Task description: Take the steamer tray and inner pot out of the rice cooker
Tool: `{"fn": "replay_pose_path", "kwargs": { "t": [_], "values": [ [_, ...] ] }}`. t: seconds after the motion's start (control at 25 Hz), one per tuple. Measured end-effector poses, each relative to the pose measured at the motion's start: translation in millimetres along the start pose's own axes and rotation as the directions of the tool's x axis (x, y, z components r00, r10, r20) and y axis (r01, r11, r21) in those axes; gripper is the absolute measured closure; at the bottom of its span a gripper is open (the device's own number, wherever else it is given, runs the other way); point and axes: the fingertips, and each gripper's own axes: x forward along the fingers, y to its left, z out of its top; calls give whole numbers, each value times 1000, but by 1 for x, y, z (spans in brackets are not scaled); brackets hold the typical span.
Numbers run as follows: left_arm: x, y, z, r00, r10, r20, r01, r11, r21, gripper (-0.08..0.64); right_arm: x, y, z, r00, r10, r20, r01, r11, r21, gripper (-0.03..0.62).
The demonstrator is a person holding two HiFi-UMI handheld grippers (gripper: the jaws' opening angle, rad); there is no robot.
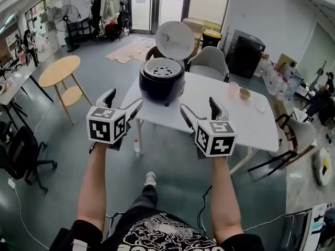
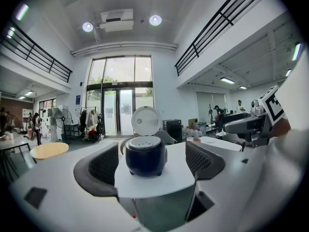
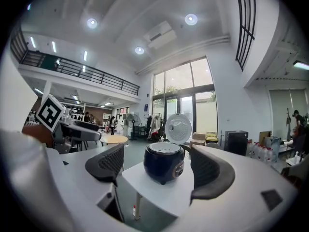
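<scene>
One rice cooker (image 1: 162,81) stands on the near-left part of the white bench (image 1: 230,120), its one lid (image 1: 175,40) swung up and open behind it. Inside its mouth sits one steamer tray (image 1: 164,67), pale and full of holes, level with the rim. The inner pot lies under the tray and can't be seen.

Two claws are in view. The left claw (image 1: 123,101) is spread wide with nothing between its pads. The right claw (image 1: 199,107) is also spread wide and empty. Both are held short of the bench's near edge, well apart from the cooker, which each gripper view frames between its pads.

Three small things lie to the right on the bench: a pink cup (image 1: 233,89), a small bowl (image 1: 244,93) just beside it, and a white disc (image 1: 260,107).
</scene>
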Motion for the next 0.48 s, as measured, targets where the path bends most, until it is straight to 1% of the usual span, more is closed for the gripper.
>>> {"fn": "replay_pose_path", "kwargs": {
  "t": [0.16,0.32,0.48],
  "values": [
    [60,47,3,1000,-6,-8,6,1000,-6,140,78,-9,6,1000,7,-15,-7,1000,-2,147],
    [136,99,9,1000,-14,1,14,999,-29,141,170,-27,10,999,11,-36,-11,1000,-12,147],
    [224,158,32,999,-29,-15,28,999,-33,140,273,-48,32,998,14,-63,-15,1000,-20,147]
  ]
}}
